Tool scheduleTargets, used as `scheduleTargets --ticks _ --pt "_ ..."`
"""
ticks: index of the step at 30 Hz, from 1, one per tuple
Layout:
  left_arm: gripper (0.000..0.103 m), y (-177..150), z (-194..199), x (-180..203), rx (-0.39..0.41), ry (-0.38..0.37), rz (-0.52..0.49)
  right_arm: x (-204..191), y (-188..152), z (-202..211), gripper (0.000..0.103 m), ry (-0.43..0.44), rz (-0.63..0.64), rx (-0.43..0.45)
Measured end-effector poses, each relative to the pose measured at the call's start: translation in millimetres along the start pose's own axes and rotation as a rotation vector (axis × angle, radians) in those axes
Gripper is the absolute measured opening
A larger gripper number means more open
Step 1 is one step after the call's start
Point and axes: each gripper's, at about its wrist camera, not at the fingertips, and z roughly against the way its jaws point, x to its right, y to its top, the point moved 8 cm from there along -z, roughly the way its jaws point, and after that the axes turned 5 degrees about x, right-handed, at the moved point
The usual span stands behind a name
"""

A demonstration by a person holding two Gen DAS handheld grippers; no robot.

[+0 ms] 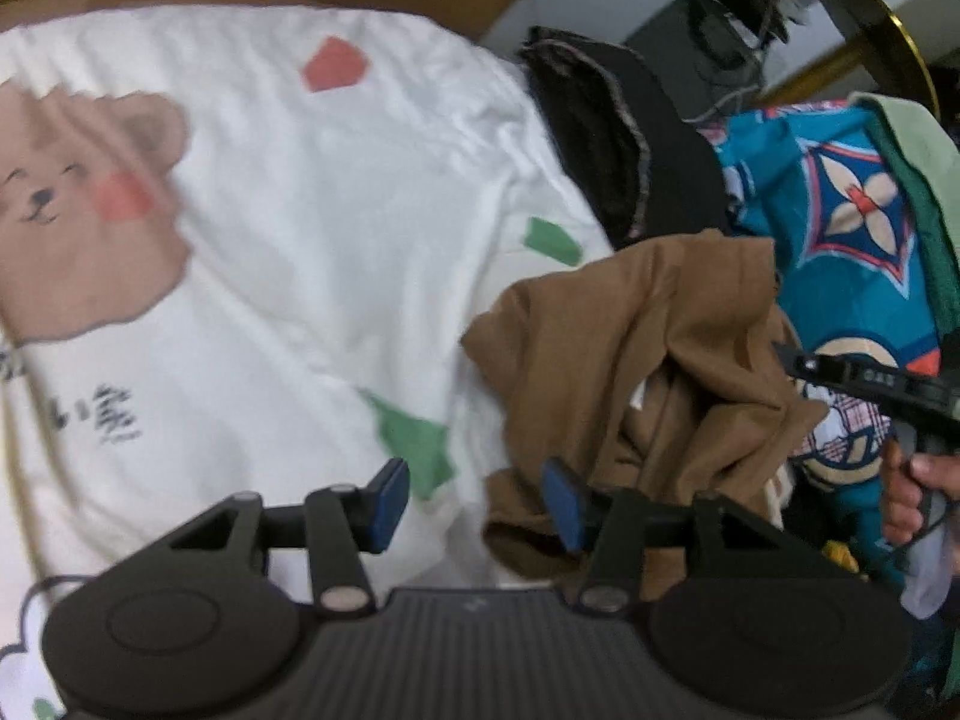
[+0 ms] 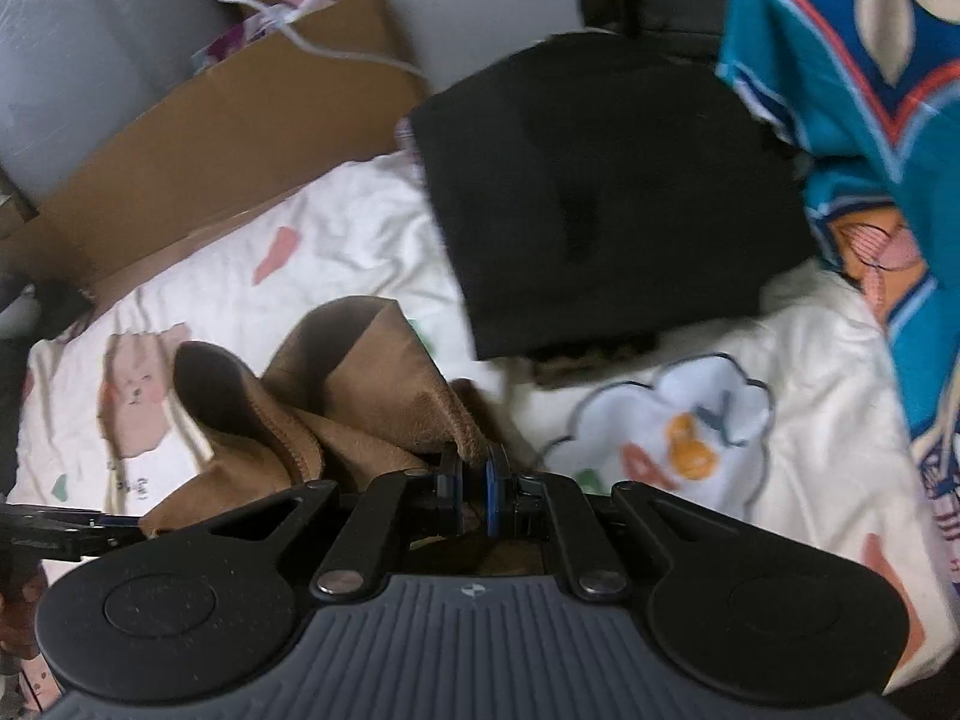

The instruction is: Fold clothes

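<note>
A crumpled brown garment (image 1: 648,360) lies on a white cartoon-print bedsheet (image 1: 300,228). My left gripper (image 1: 477,504) is open, its blue pads apart, with the right pad touching the garment's lower left edge. In the right wrist view my right gripper (image 2: 475,489) is shut on a hemmed edge of the brown garment (image 2: 360,384), which bunches up to the left of it. The right gripper also shows at the right edge of the left wrist view (image 1: 864,384), held by a hand.
A folded black garment (image 2: 600,192) lies on the sheet beyond the brown one. A teal patterned cloth (image 2: 870,120) hangs at the right. A cardboard box (image 2: 228,138) stands behind the bed at the left. A gold-rimmed round table (image 1: 870,18) is at the far right.
</note>
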Motion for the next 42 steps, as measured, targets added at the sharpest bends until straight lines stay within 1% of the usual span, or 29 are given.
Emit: scheduleTargets --ticks 3,6,9,12,17,21,25,27,31,34,36,37,38,39,40,42 --pt "0.055 4 0 10 0.018 0.003 -0.029 19 4 2 0.006 -0.026 -0.015 0.021" --pt "0.055 4 -2 10 0.021 0.017 -0.039 40 10 3 0.006 -0.065 -0.034 0.049" --pt "0.055 -1 -6 6 -0.001 0.030 -0.032 64 20 2 0.006 -0.129 -0.049 0.082" --pt "0.055 -8 -13 8 -0.029 0.031 -0.050 88 28 1 0.005 -0.191 -0.059 0.104" --pt "0.055 -22 -30 28 -0.078 -0.006 -0.112 122 43 1 0.005 -0.290 -0.069 0.138" --pt "0.056 -27 -43 45 -0.092 -0.022 -0.167 135 50 3 0.005 -0.355 -0.026 0.155" --pt "0.056 -30 -57 57 -0.102 -0.044 -0.199 132 50 0 0.005 -0.355 -0.002 0.148" --pt "0.056 -30 -66 61 -0.105 -0.043 -0.203 129 48 -1 0.005 -0.348 0.007 0.142" --pt "0.056 -31 -81 61 -0.109 -0.059 -0.167 122 45 -4 0.006 -0.330 0.019 0.130" --pt "0.053 -34 -90 62 -0.107 -0.077 -0.122 120 44 -5 0.006 -0.319 0.018 0.127" --pt "0.048 -37 -95 62 -0.105 -0.084 -0.099 122 44 -7 0.006 -0.312 0.005 0.127" --pt "0.034 -38 -96 62 -0.104 -0.092 -0.088 122 43 -9 0.006 -0.307 -0.002 0.124" --pt "0.024 -38 -97 63 -0.103 -0.104 -0.078 122 42 -10 0.006 -0.302 -0.009 0.121" --pt "0.009 -38 -96 62 -0.099 -0.111 -0.057 122 42 -12 0.006 -0.297 -0.017 0.118" --pt "0.006 -35 -93 58 -0.089 -0.117 -0.011 119 42 -13 0.006 -0.293 -0.010 0.121" --pt "0.005 -30 -87 47 -0.066 -0.126 0.088 112 44 -13 0.006 -0.281 0.015 0.132"
